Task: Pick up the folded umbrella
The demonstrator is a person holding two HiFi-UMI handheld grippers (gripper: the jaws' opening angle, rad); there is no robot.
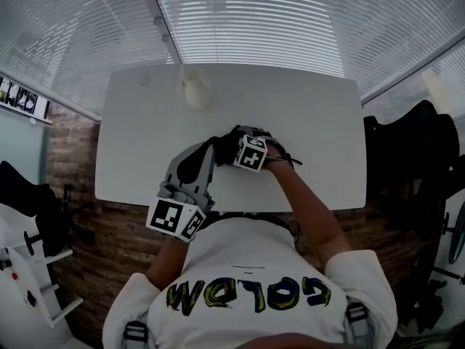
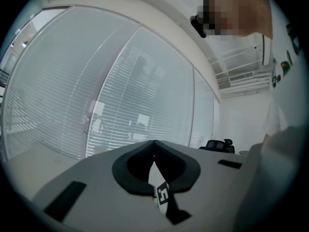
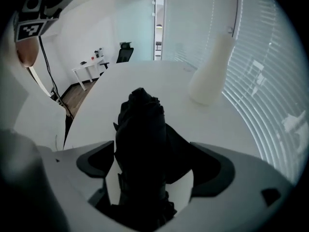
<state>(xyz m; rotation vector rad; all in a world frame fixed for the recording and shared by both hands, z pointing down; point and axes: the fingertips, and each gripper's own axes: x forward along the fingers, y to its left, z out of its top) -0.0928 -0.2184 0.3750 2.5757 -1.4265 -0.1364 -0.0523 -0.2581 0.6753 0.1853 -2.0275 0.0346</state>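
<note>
The folded umbrella (image 3: 141, 139) is a black bundle lying on the white table (image 1: 312, 122) near its front edge. In the right gripper view it runs straight between the jaws. My right gripper (image 3: 154, 163) points steeply down over it with jaws spread wide; a slit of white table shows on each side, so the pads do not press on it. In the head view the umbrella (image 1: 221, 145) pokes out left of the right gripper's marker cube (image 1: 251, 153). My left gripper (image 1: 205, 153) hovers level at the table's front edge, and its jaws (image 2: 153, 146) meet at the tips with nothing in them.
A white vase (image 1: 196, 91) stands at the back of the table, beyond the umbrella (image 3: 212, 71). Window blinds (image 1: 247, 20) close off the far side. A black office chair (image 1: 407, 151) sits to the right, white shelving (image 1: 36, 267) to the left.
</note>
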